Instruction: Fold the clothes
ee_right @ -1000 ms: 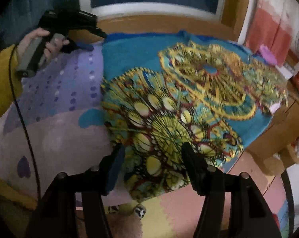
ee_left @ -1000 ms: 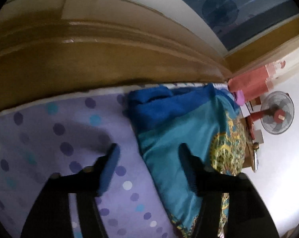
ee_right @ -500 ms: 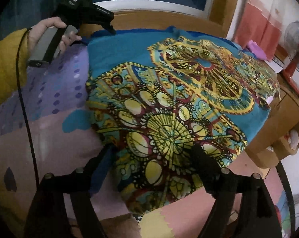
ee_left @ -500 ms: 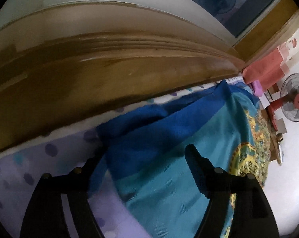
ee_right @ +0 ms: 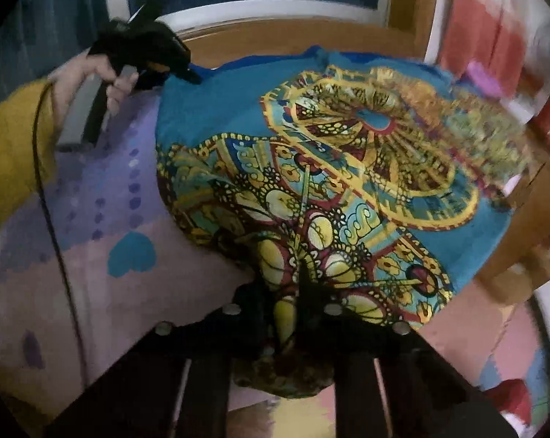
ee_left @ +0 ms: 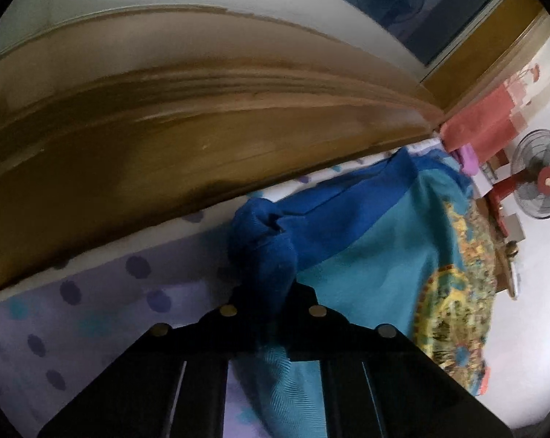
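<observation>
Both grippers are biting in now. The left gripper (ee_left: 271,292) has its jaws closing on the dark blue corner of the garment (ee_left: 366,255), a bunched knot of cloth squeezed between them, up at the far end of the bed by the wooden headboard (ee_left: 202,138). In the right wrist view that same tool (ee_right: 193,75) shows at the far left corner of the cloth, held by a hand (ee_right: 89,84) in a yellow sleeve (ee_right: 8,138).

Down at the near edge, the right gripper (ee_right: 293,314) is closing too, its jaws pinching the patterned hem of the garment (ee_right: 329,182), fabric puckered up between them.

The cloth itself lies spread on the purple dotted bedsheet (ee_right: 103,189), on the right part of the bed. Its long axis runs from the near edge toward the headboard, plain blue end far, gold-and-red print near and to the right, drooping over the bedside. A standing fan (ee_left: 539,179) sits off to the right.
</observation>
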Tool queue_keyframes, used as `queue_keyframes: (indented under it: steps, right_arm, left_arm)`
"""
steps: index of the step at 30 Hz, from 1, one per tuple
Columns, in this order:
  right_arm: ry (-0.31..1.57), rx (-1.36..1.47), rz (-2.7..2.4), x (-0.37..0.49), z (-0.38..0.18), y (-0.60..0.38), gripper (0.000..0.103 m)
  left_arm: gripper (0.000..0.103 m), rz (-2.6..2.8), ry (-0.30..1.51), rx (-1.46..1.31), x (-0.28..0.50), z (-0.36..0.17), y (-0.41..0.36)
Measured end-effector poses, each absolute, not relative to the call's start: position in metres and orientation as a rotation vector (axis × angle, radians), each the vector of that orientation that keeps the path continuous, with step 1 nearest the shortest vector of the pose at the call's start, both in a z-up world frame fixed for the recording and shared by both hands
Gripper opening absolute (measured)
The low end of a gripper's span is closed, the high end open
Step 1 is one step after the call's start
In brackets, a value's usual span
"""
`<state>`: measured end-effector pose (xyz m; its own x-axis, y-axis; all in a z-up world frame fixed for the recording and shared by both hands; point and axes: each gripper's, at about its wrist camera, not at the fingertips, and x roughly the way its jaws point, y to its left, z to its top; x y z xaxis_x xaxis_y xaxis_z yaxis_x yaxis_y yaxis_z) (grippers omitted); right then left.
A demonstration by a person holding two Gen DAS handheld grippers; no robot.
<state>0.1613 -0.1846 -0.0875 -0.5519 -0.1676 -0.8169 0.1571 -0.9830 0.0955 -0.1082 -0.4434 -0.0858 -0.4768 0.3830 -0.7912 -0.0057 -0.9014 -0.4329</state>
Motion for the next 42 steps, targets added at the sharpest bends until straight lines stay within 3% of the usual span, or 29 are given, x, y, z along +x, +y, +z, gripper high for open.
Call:
queue_keyframes:
  steps: [4, 14, 22, 29, 32, 37, 40, 42]
  right_arm:
    - [-0.291, 1.337, -2.418, 0.154, -0.066, -0.154, 0.007]
    - [-0.445, 1.199, -1.981, 0.170, -0.020, -0.173, 0.007]
    - [-0.272, 1.157, -1.700, 0.231, -0.007, -0.293, 0.007]
    - [-0.153, 1.214, -1.568, 0.291, -0.034, -0.405, 0.007]
    - [-0.074, 1.249, -1.558, 0.311, -0.054, -0.443, 0.007]
    - [0.039, 1.312, -1.634, 0.328, -0.087, -0.474, 0.008]
    - [0.113, 1.301, -1.701, 0.338, -0.091, -0.481, 0.015]
    - [0.181, 1.272, -1.737, 0.347, -0.085, -0.485, 0.025]
  left_arm:
    - [0.007, 2.532, -0.605, -1.362, -0.097, -0.063, -0.451]
    - [0.007, 2.743, -0.637, -1.302, -0.031, -0.020, -0.524]
    - [0.007, 2.884, -0.615, -1.354, 0.058, -0.009, -0.639]
    - [0.007, 2.909, -0.598, -1.456, 0.129, -0.030, -0.747]
    - [0.007, 2.888, -0.581, -1.492, 0.142, -0.046, -0.768]
    - [0.014, 2.885, -0.401, -1.466, 0.155, -0.062, -0.770]
    - [0.017, 2.891, -0.300, -1.464, 0.167, -0.059, -0.772]
    - [0.017, 2.885, -0.255, -1.482, 0.173, -0.056, -0.776]
